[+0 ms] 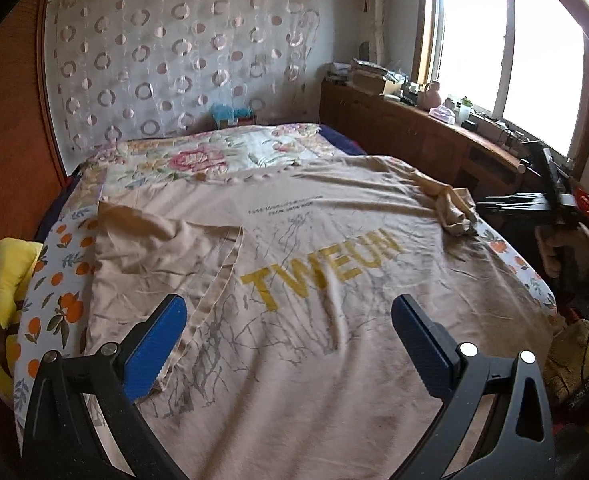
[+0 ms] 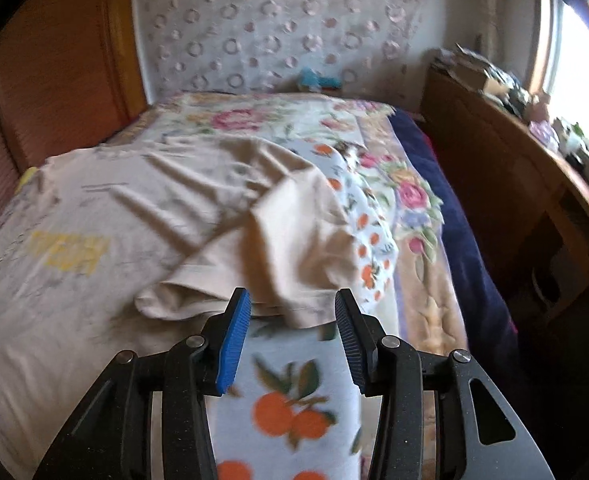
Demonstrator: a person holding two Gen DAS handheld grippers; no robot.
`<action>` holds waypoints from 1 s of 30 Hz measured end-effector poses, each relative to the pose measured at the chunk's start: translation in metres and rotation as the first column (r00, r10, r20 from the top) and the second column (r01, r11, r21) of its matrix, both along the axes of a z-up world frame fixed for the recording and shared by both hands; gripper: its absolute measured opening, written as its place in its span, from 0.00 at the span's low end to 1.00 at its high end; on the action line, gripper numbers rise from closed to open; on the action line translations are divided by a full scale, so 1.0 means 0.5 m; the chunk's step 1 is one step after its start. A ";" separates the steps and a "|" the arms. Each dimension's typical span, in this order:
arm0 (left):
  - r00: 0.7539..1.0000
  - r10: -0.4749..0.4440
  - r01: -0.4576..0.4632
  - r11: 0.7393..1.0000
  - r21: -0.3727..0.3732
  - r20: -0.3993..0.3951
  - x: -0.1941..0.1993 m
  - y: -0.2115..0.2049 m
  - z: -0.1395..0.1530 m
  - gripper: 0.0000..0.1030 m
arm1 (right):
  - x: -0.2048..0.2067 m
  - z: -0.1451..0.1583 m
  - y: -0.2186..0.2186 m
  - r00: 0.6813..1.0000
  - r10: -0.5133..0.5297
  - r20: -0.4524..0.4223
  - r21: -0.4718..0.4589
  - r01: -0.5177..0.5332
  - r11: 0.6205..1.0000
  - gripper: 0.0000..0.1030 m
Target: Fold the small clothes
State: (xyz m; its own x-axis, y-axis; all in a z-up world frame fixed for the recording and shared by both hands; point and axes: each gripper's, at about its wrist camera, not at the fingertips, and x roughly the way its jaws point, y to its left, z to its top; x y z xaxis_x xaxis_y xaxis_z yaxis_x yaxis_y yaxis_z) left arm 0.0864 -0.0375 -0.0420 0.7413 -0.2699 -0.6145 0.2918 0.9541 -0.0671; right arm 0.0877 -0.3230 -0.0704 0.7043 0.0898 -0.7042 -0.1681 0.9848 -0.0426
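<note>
A beige T-shirt [image 1: 294, 248] with yellow letters and a grey branch print lies spread on the bed. Its left sleeve [image 1: 150, 248] is folded in over the body. The right sleeve [image 1: 452, 208] lies bunched at the shirt's right edge. My left gripper [image 1: 288, 308] hovers above the shirt, open wide, with nothing between its blue pads. In the right wrist view the bunched sleeve [image 2: 294, 248] lies just ahead of my right gripper [image 2: 292, 300], whose jaws stand apart with no cloth between the pads. The right gripper [image 1: 550, 200] and the hand holding it show at the left view's right edge.
The shirt rests on a sheet printed with oranges [image 2: 286, 400] over a floral quilt [image 1: 214, 156]. A yellow soft toy [image 1: 10, 280] sits at the bed's left edge. A wooden cabinet [image 1: 414, 132] crowded with small items runs under the window [image 1: 506, 56] on the right.
</note>
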 end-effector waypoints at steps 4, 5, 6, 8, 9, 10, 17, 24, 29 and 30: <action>1.000 -0.011 0.012 1.000 -0.008 0.017 -0.014 -0.005 0.005 1.00 | 0.053 -0.018 -0.018 0.997 -0.069 -0.032 0.044 0.071 0.997 0.44; 1.000 -0.013 0.013 1.000 -0.010 0.018 -0.016 -0.006 0.006 1.00 | 0.064 -0.021 -0.023 0.996 -0.081 -0.039 0.064 0.084 0.994 0.44; 1.000 -0.015 0.015 1.000 -0.011 0.019 -0.017 -0.006 0.006 1.00 | 0.075 -0.018 -0.029 0.995 -0.090 -0.046 0.079 0.093 0.993 0.44; 1.000 -0.019 0.019 1.000 -0.011 0.020 -0.019 -0.008 0.003 1.00 | 0.091 -0.017 -0.036 0.993 -0.099 -0.064 0.106 0.106 0.989 0.44; 1.000 -0.020 0.020 1.000 -0.011 0.019 -0.019 -0.009 0.002 1.00 | 0.096 -0.019 -0.036 0.992 -0.102 -0.073 0.113 0.110 0.988 0.44; 1.000 -0.021 0.021 1.000 -0.011 0.017 -0.020 -0.009 0.000 1.00 | 0.103 -0.020 -0.041 0.991 -0.103 -0.080 0.119 0.112 0.987 0.43; 1.000 -0.014 0.014 1.000 -0.017 0.017 -0.026 -0.010 -0.005 1.00 | 0.095 0.001 -0.029 0.999 0.011 -0.050 0.085 -0.007 0.996 0.04; 1.000 -0.007 0.007 1.000 -0.028 0.021 -0.028 -0.004 -0.003 1.00 | 0.078 0.074 0.064 0.988 0.151 0.043 0.098 -0.154 0.983 0.03; 1.000 0.000 0.001 0.999 -0.036 0.021 -0.029 0.005 -0.005 1.00 | 0.104 0.102 0.155 0.971 0.234 0.049 0.104 -0.238 0.966 0.03; 1.000 0.001 -0.001 0.999 -0.038 0.019 -0.029 0.008 -0.006 1.00 | 0.116 0.103 0.175 0.969 0.242 0.042 0.104 -0.245 0.964 0.03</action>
